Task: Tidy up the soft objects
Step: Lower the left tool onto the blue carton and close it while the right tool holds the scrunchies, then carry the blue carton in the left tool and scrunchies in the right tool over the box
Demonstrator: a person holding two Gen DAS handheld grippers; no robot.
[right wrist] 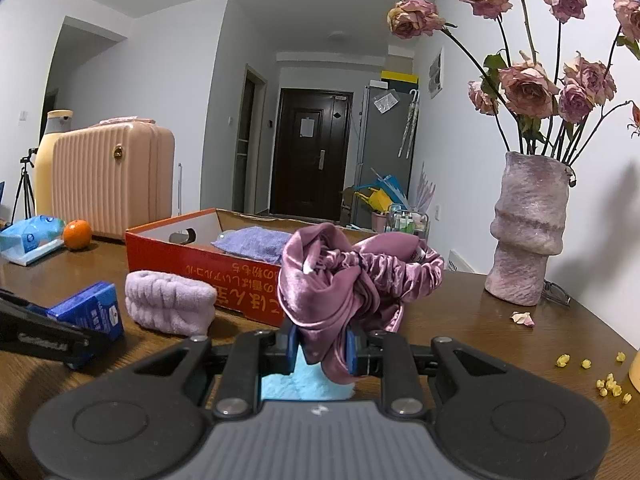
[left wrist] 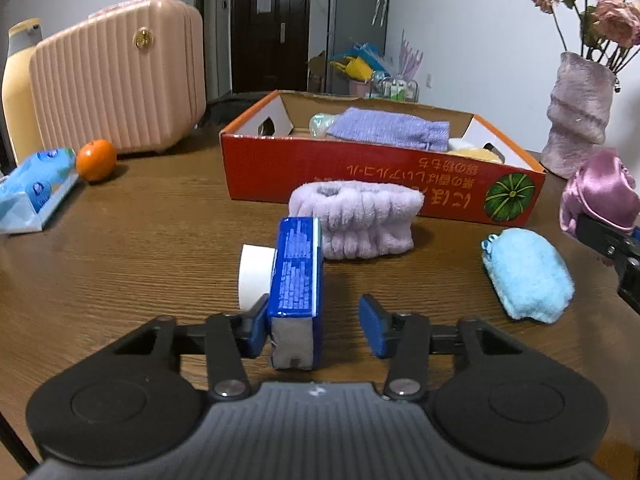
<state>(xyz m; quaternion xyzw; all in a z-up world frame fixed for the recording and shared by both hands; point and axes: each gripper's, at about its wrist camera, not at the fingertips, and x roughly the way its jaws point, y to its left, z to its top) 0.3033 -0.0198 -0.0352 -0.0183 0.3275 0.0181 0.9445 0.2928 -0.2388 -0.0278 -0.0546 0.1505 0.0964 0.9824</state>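
Observation:
My right gripper is shut on a pink satin cap and holds it above the table in front of the red cardboard box; the cap also shows in the left wrist view. A light blue fluffy pad lies under it on the table. My left gripper is open around a blue carton that touches the left finger. A lilac plush headband lies in front of the box. A purple towel lies inside the box.
A white tape roll stands left of the carton. An orange, a blue tissue pack, a pink case and a bottle are at the left. A vase with dried roses stands right, with petals and yellow crumbs.

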